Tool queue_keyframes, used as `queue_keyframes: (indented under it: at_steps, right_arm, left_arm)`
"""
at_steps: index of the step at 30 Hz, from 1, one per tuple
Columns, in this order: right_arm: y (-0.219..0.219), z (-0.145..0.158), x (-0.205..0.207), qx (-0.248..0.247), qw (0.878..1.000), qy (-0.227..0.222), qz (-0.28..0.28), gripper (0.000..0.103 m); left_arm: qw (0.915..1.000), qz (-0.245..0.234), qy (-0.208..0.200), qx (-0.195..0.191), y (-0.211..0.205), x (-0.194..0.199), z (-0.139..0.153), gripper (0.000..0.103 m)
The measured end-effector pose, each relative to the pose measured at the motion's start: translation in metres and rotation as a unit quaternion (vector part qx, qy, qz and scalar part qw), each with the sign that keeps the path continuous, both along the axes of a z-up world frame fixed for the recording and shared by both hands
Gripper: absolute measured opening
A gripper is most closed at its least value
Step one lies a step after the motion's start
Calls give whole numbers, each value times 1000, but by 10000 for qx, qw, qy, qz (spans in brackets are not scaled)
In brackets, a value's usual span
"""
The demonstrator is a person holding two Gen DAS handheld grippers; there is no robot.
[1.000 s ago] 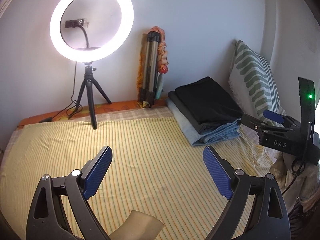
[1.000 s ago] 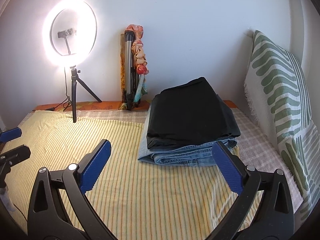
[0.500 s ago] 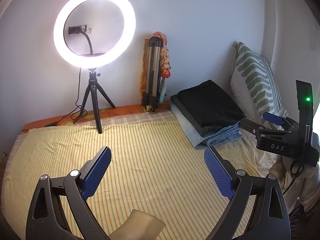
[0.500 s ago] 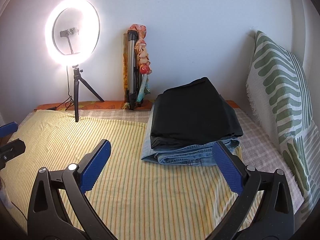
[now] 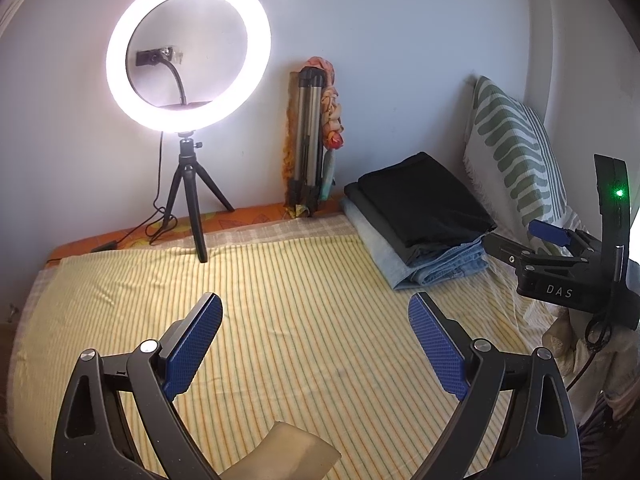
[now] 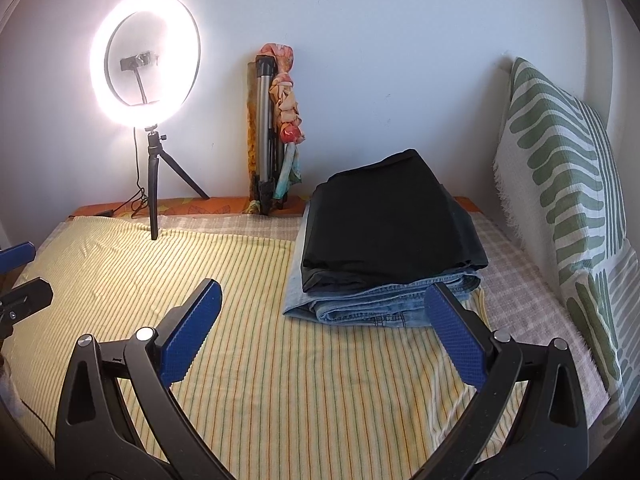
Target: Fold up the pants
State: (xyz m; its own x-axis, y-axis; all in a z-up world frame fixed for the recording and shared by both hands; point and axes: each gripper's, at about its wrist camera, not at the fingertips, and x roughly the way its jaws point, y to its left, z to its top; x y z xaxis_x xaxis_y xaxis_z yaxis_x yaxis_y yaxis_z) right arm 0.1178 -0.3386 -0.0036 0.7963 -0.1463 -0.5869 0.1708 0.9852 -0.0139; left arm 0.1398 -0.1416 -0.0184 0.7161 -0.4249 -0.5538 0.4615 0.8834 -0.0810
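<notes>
Pants (image 6: 388,224) lie folded, the lower layers mostly hidden under black.

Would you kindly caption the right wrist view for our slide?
Open right gripper faces folded black pants stacked on jeans.

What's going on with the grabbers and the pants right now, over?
Left gripper open, empty. Right gripper open, empty, facing the stack. Black pants folded on folded jeans, untouched. Nothing in the way on the striped sheet.
</notes>
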Motion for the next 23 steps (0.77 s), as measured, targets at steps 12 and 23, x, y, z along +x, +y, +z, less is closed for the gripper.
queue_keyframes:
  at_steps: [12,23]
  right_arm:
    - [4,-1,2,6,10000,56,76,103]
    - [9,-2,5,51,9998,104,156,103]
  left_arm:
    - [9998,160,4,104,5,1,-2,94]
    - [9988,329,-253,258,15,-9,2,94]
